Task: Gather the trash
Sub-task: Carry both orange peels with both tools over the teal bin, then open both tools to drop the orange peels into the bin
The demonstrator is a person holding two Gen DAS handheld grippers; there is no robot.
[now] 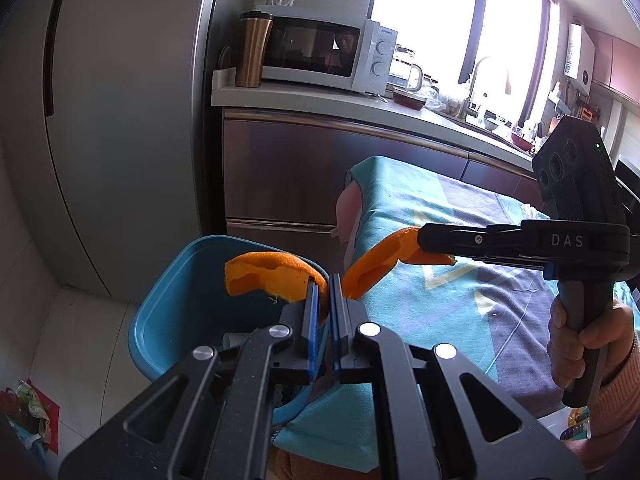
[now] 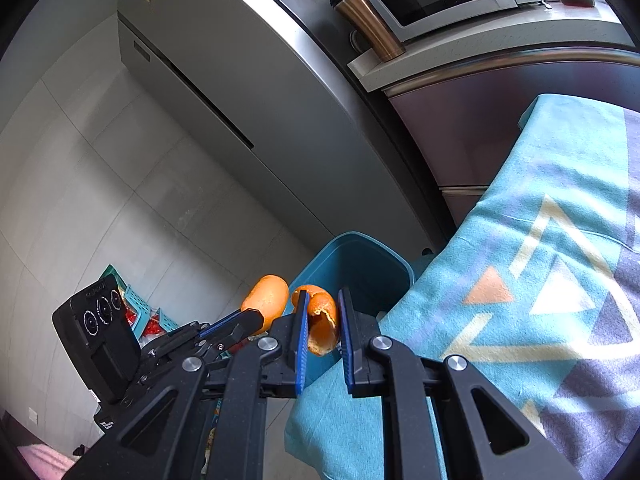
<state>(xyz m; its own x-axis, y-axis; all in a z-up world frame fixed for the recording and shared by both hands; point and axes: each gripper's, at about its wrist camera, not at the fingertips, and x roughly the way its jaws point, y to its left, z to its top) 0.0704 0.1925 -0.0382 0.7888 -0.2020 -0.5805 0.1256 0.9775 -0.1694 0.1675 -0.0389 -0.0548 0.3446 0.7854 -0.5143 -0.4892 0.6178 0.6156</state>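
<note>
Home kitchen: fridge (image 1: 120, 120), microwave (image 1: 324, 48) on countertop (image 1: 320, 100), sink tap (image 1: 478, 80).

Left gripper (image 1: 325, 286) clamped on an orange peel piece (image 1: 272, 276), blue-padded fingers (image 1: 313, 304) nearly together, peel curling out to the left above a blue bin (image 1: 180, 304). Right gripper (image 1: 430, 246) reaching in from the right, pinching a second orange peel (image 1: 380, 262) that arcs down toward the left gripper's tips. Right hand (image 1: 588, 344) wrapped around its grey handle. Beneath, a teal patterned cloth (image 1: 432, 308) over the table. Behind, a white microwave (image 1: 320, 50) and copper tumbler (image 1: 254, 50) on a pale counter (image 1: 320, 98), grey fridge (image 1: 120, 120) to the left.
</note>
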